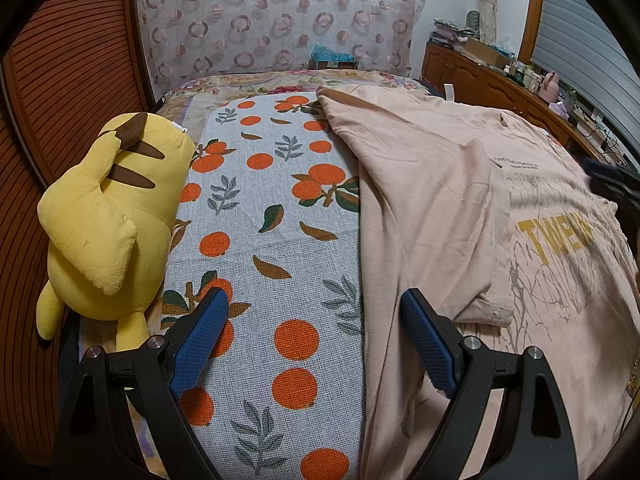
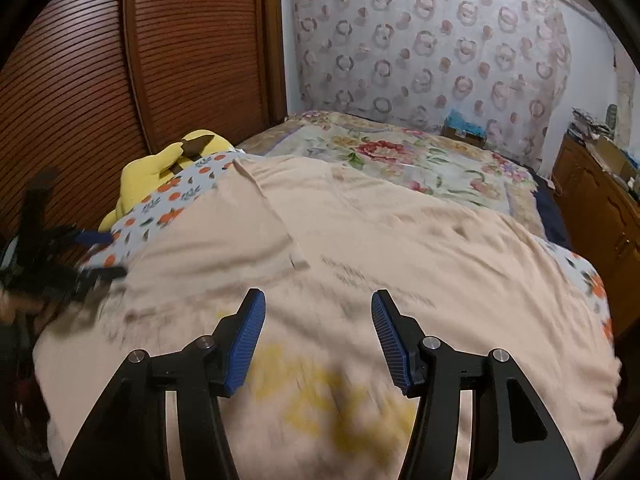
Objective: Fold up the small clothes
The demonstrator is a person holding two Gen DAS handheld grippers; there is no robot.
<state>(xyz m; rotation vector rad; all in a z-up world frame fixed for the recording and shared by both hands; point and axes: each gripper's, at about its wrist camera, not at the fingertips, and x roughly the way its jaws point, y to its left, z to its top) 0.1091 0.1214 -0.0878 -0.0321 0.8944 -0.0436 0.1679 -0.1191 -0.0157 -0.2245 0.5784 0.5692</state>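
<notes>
Left wrist view: peach T-shirt (image 1: 440, 200) lies sleeve folded in; both grippers' jaws released.

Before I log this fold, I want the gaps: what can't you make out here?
- T-shirt yellow lettering: cut short by the frame edge in the left wrist view, smeared by motion blur in the right wrist view.
- T-shirt's small dark print: too small, blurred.
- Left gripper: blurred in the right wrist view.
- Plush toy: mostly behind the orange-print cloth.

pale pink t-shirt (image 1: 432, 208) lies spread on the bed, w/ yellow lettering and thin branch print. left sleeve folded in over the front.
</notes>
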